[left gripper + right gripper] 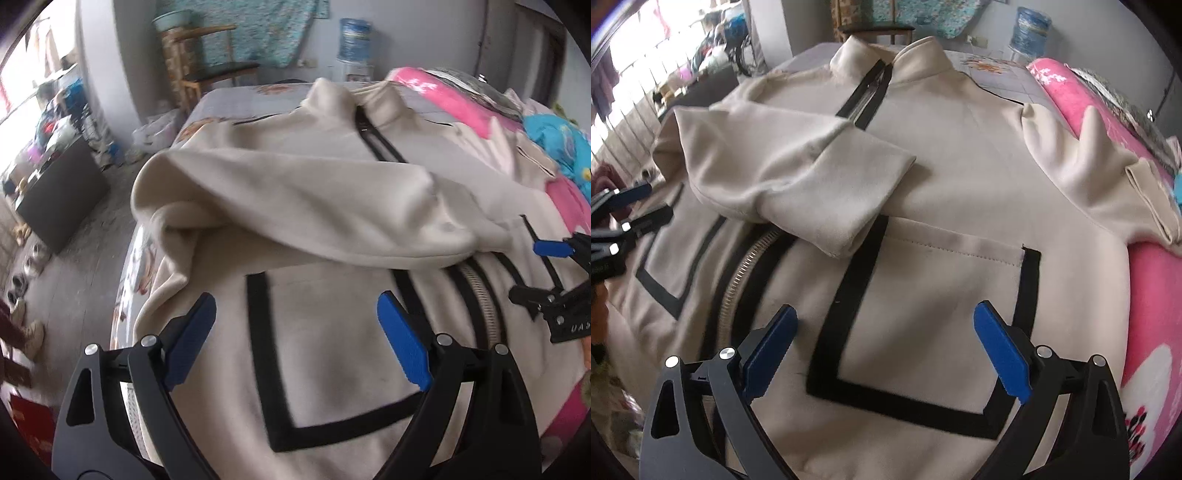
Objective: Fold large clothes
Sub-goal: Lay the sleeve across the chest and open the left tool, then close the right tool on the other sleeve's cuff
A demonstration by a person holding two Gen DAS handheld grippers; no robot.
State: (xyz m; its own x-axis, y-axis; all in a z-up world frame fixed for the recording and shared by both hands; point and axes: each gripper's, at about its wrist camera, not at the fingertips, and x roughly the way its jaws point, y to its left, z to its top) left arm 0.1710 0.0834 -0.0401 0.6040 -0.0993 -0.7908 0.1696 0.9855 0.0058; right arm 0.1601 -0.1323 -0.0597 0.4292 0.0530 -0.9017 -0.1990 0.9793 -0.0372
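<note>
Left wrist view shows the cream jacket (332, 192) spread front-up on the bed (229, 99), its zipper (484, 299) running down the middle. One sleeve (295, 206) already lies folded across the chest, its cuff reaching just past the zipper. The other sleeve (1108, 184) lies out to the side on the pink bedding (1156, 295), unfolded. The left gripper (295, 332) and the right gripper (886, 347) both hang released, nothing between their blue pads, each over a black-trimmed pocket on either side of the zipper. Judging by this, the second sleeve and the body folds remain.
</note>
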